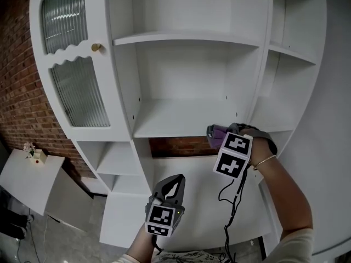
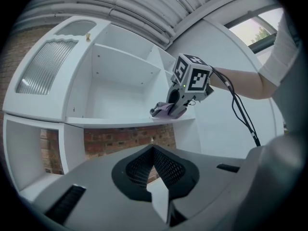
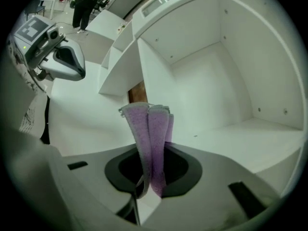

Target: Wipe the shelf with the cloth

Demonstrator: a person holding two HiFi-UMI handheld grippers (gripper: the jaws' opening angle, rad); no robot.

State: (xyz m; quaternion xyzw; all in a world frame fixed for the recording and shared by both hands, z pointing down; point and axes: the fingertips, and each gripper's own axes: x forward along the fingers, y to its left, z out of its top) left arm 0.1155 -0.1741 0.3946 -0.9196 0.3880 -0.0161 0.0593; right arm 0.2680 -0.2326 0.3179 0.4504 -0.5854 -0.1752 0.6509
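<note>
While the right gripper (image 3: 151,179) pinches the cloth (image 3: 149,134) upright between its jaws, the cloth sits at the front right edge of the middle shelf (image 1: 175,122). To wipe well, it should probably be laid flatter on the shelf, pressed lightly and swept leftward in overlapping strokes, reaching the back corners; the left gripper (image 1: 170,186), jaws pressed together on nothing, hangs lower, well apart

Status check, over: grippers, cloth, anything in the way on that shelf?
Right gripper shut on purple cloth, at the shelf front right edge. Left gripper shut, empty, held lower. Nothing seen in the way.
</note>
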